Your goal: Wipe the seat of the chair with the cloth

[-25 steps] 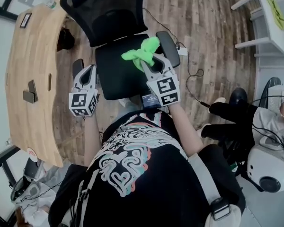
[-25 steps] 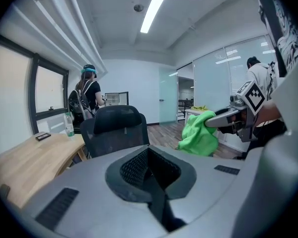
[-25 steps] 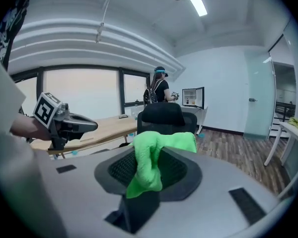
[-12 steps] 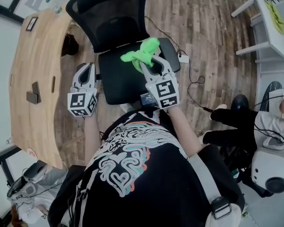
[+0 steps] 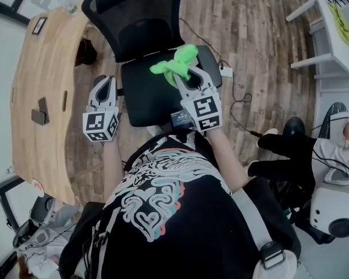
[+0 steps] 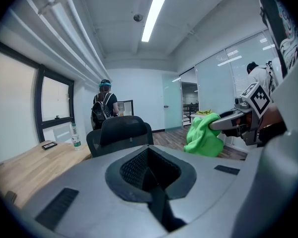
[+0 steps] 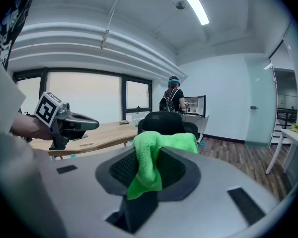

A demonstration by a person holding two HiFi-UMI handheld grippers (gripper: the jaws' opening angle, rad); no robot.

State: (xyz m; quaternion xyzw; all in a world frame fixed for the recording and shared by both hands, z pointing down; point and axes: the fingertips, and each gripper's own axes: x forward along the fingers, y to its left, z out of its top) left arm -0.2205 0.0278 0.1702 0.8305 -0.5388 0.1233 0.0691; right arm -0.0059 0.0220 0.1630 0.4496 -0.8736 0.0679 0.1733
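Little has moved in the last second. In the head view the right tool point(image 5: 187, 75) still holds the cloth point(image 5: 174, 63) over the seat point(image 5: 145, 97), probably just short of touching, ready to wipe. The left tool point(image 5: 106, 85) waits alongside. Left gripper view: jaws together, empty (kept clear). Right gripper view: jaws clenched on the cloth.

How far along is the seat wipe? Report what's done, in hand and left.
Done: the green cloth is picked up and clamped in the right gripper. In hand: that gripper holds it over the back right part of the chair seat; contact with the seat cannot be confirmed. Left: the wiping itself, across the seat. The left gripper is shut and empty beside the seat's left edge.
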